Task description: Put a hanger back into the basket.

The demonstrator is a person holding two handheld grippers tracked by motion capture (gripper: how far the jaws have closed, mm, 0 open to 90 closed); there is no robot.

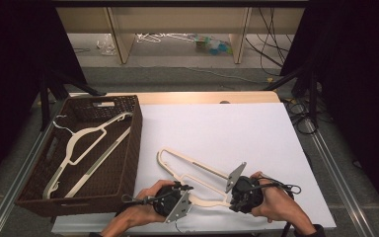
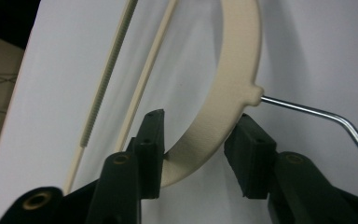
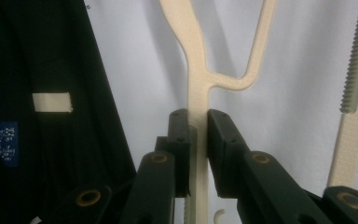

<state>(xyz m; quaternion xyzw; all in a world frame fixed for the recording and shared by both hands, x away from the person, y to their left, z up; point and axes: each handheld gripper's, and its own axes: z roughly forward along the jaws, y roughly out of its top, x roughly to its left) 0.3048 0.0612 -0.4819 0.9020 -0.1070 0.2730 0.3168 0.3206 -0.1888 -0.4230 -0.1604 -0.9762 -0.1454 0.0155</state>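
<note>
A brown wicker basket (image 1: 128, 143) sits at the left end of the bench (image 1: 237, 128), and a cream hanger (image 1: 86, 148) lies slantwise inside it, its metal hook up toward the far left corner. Just right of the basket, on the white bench top, lies a second hanger (image 1: 187, 170), the one both hands are working on. The left gripper (image 1: 176, 190) sits at the near edge, right of the basket's near corner; in the left gripper view its fingers (image 2: 151, 140) stand apart around the curved cream neck, the left one touching it and the right one a little clear, beside where the wire hook (image 2: 317, 114) leaves the plastic. Farther right of the basket, the right gripper (image 1: 237, 192) has its fingers (image 3: 179, 135) pinched narrow on a straight cream bar of the same hanger, just below a fork in the plastic.
</note>
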